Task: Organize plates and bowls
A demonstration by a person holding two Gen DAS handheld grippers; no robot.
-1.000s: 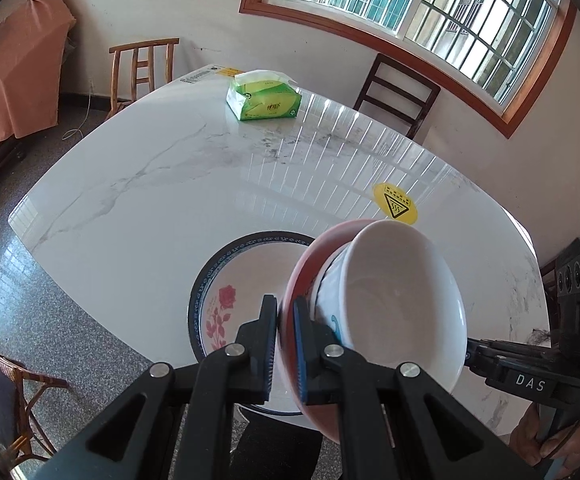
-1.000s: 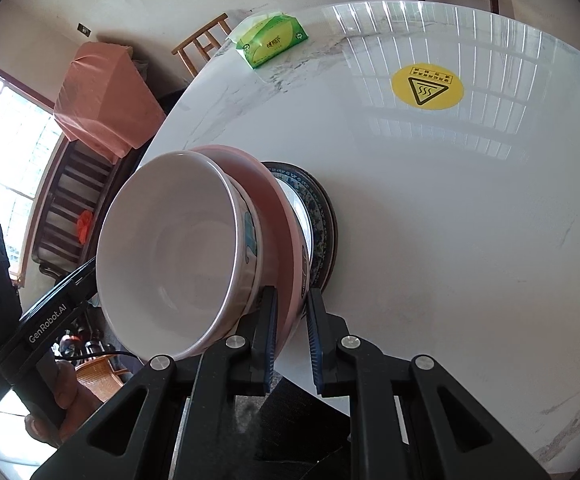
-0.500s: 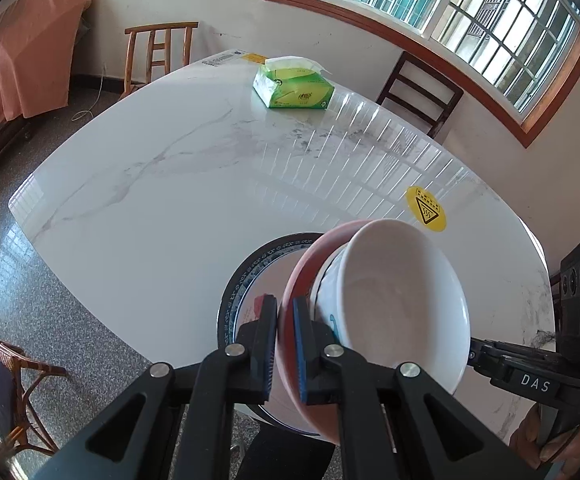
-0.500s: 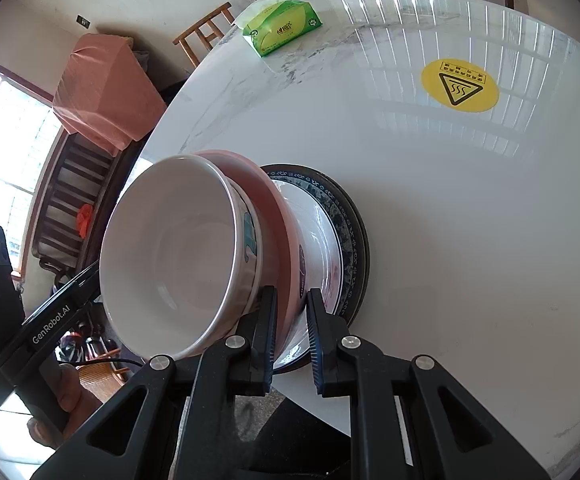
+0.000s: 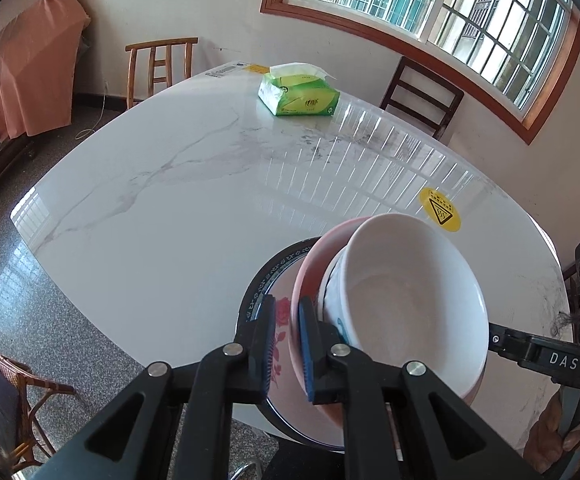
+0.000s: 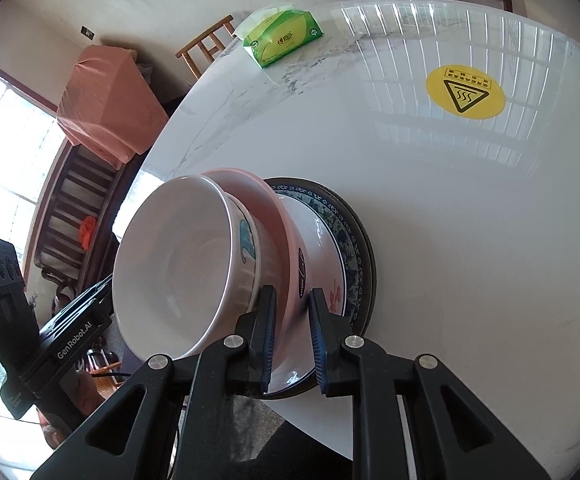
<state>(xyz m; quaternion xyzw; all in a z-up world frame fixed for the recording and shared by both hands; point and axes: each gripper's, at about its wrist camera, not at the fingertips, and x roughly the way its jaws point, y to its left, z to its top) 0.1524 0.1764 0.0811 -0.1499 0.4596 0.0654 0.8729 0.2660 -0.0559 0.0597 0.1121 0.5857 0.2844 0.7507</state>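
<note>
A white bowl [image 5: 405, 304] sits in a pink plate [image 5: 309, 268], which now rests on the flowered blue-rimmed plate [image 5: 270, 280] at the table's near edge. My left gripper [image 5: 287, 344] straddles the pink plate's rim, jaws slightly parted and off the rim. My right gripper [image 6: 291, 340] straddles the opposite rim of the pink plate [image 6: 266, 196], jaws also parted. The white bowl [image 6: 178, 256] and the flowered plate [image 6: 345, 236] show in the right wrist view too.
A white marble table [image 5: 194, 184] carries a green tissue pack [image 5: 299, 98] at the far side and a yellow warning sticker [image 5: 439, 214]. Wooden chairs [image 5: 158, 64] stand around it. An orange-draped bench [image 6: 106, 96] is beyond the table's edge.
The pink plate with the bowl came down onto the flowered plate. Both grippers' jaws opened from clamping the pink rim to standing slightly apart.
</note>
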